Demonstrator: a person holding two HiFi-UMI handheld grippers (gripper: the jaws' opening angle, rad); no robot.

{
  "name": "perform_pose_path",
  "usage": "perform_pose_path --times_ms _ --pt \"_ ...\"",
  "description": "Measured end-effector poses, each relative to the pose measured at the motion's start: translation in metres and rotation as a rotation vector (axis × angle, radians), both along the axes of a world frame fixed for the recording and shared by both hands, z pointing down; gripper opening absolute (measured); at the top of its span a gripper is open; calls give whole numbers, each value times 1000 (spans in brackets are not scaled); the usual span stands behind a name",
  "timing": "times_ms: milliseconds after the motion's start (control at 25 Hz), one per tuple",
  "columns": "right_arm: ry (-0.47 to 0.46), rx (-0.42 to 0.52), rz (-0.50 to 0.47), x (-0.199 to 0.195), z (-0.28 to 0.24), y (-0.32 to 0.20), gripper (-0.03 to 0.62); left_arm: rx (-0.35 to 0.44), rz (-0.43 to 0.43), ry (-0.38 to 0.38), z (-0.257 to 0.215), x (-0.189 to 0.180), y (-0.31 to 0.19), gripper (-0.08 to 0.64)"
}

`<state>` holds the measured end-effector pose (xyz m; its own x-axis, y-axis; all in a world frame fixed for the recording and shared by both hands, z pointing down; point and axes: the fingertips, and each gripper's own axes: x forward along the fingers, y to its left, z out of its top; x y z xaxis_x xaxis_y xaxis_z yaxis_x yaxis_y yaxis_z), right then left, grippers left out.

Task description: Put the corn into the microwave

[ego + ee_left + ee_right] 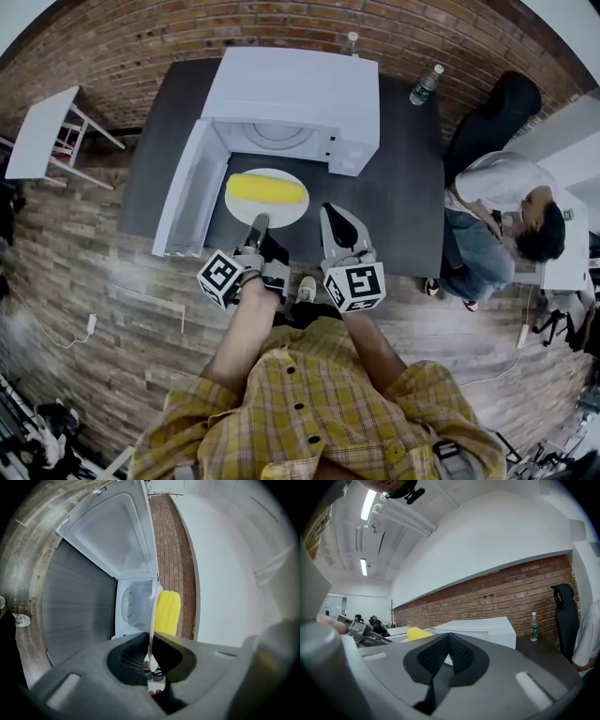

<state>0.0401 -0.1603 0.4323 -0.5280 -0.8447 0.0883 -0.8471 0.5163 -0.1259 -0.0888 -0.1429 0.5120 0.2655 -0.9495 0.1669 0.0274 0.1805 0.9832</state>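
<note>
A yellow corn cob (267, 188) lies on a white plate (281, 217) held just in front of the white microwave's (291, 94) open cavity. My left gripper (257, 223) is shut on the plate's near rim. In the left gripper view the plate (152, 620) runs edge-on between the jaws of the left gripper (151, 656), with the corn (167, 613) to its right and the turntable (129, 604) beyond. My right gripper (335, 214) is beside the plate, shut and holding nothing. In its own view the right gripper (449, 641) points level, with the corn (418, 632) at its left.
The microwave door (187, 192) swings open to the left over the dark table (403, 187). Two bottles (425, 84) (350, 42) stand at the table's far side. A person (506, 216) sits at the right by a black chair (563, 616). A small white table (42, 131) stands far left.
</note>
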Motion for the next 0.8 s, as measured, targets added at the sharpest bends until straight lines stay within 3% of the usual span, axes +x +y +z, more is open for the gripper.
perform_pose_path --times_ms 800 --pt "-7 -33 16 -16 22 -58 0 -49 9 -15 36 -16 -78 25"
